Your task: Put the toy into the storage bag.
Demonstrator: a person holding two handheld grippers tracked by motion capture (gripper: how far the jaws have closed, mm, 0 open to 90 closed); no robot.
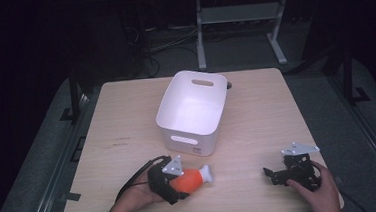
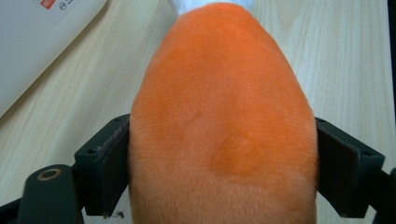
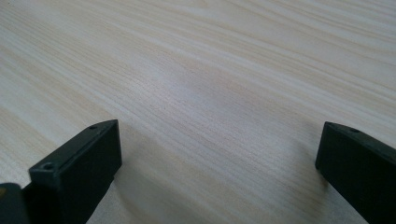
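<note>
Orange plush toy (image 2: 219,135) being clamped by left gripper (image 1: 168,180); white bin (image 1: 192,110) ahead, drop-in pending. Right gripper (image 1: 276,175) being held wide, empty.

The left gripper (image 1: 181,184), held low in the left hand (image 1: 132,202), has its jaws closed in. The right gripper (image 1: 270,174) rests with jaws spread wide.

A light wooden table (image 1: 257,116) carries a white bin (image 1: 192,110) near its centre and an orange plush toy (image 1: 193,179) at six o'clock.
</note>
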